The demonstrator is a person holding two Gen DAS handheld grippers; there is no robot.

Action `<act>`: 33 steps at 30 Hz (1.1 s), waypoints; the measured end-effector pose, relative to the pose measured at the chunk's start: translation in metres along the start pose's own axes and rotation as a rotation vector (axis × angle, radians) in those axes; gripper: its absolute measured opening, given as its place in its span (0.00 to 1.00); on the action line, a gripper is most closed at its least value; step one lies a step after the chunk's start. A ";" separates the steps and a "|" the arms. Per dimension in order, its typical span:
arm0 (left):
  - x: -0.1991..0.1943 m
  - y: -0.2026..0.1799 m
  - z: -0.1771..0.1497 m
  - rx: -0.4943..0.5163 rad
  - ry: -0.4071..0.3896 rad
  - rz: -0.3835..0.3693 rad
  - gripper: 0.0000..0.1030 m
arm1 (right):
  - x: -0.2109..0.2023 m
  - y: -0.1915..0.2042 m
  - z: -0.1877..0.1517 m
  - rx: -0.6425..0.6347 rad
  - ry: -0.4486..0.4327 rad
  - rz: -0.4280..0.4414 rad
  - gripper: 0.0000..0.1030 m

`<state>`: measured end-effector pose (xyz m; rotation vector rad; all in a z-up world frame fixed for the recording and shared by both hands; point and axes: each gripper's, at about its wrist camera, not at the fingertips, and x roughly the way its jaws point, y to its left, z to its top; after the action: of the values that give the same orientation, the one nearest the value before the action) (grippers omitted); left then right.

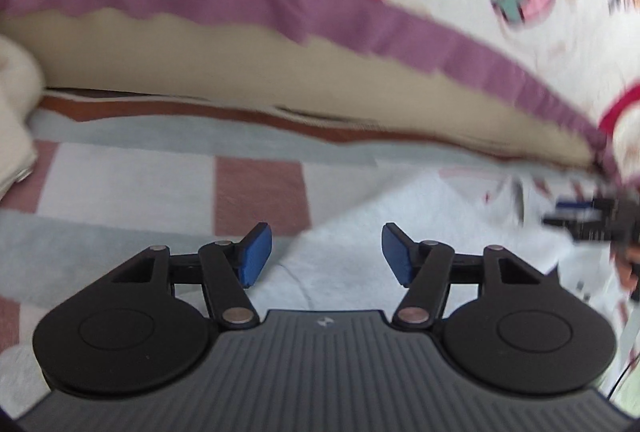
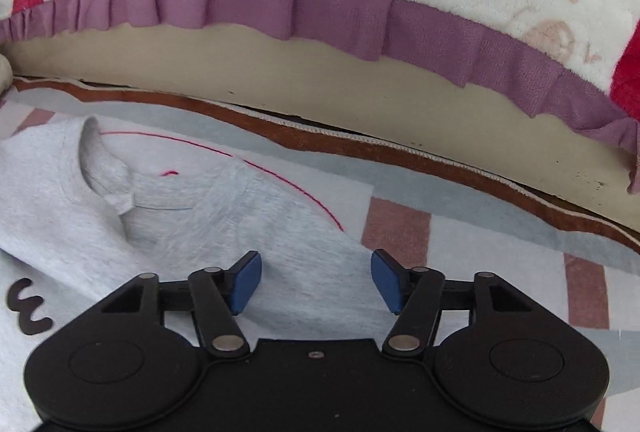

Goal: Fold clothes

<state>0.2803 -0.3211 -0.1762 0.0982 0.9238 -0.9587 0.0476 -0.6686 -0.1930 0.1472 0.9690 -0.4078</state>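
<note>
Grey sweatshirt (image 2: 200, 216) lies flat on the checked cloth (image 2: 400, 228), collar up top. Right gripper (image 2: 316, 282) hovers over its shoulder, left gripper (image 1: 326, 254) nearby, both jaws apart, holding nothing.

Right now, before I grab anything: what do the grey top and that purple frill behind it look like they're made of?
The grey top looks like heathered cotton jersey: matte, with fine flecks and a ribbed neckline. The purple frill looks like soft plush or fleece, with a short, fuzzy nap and gathered pleats, though I can't confirm the fibre. Both hand-held grippers are open and empty.
</note>
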 end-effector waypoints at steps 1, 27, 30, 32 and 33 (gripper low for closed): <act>0.006 -0.007 0.000 0.034 0.022 -0.001 0.58 | 0.003 -0.004 0.000 0.017 0.001 -0.002 0.74; -0.001 -0.099 0.028 0.423 -0.354 0.311 0.22 | -0.073 -0.011 0.002 0.091 -0.416 -0.091 0.08; 0.006 -0.095 0.028 0.357 -0.353 0.340 0.47 | -0.071 -0.006 -0.001 0.150 -0.368 -0.127 0.09; -0.006 -0.087 0.017 0.311 -0.326 0.343 0.47 | -0.070 -0.004 -0.004 0.190 -0.335 -0.150 0.21; -0.017 -0.082 0.010 0.290 -0.315 0.330 0.47 | -0.069 -0.002 -0.005 0.209 -0.319 -0.162 0.25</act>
<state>0.2217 -0.3634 -0.1324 0.3264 0.4560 -0.7665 0.0086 -0.6504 -0.1385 0.1875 0.6244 -0.6610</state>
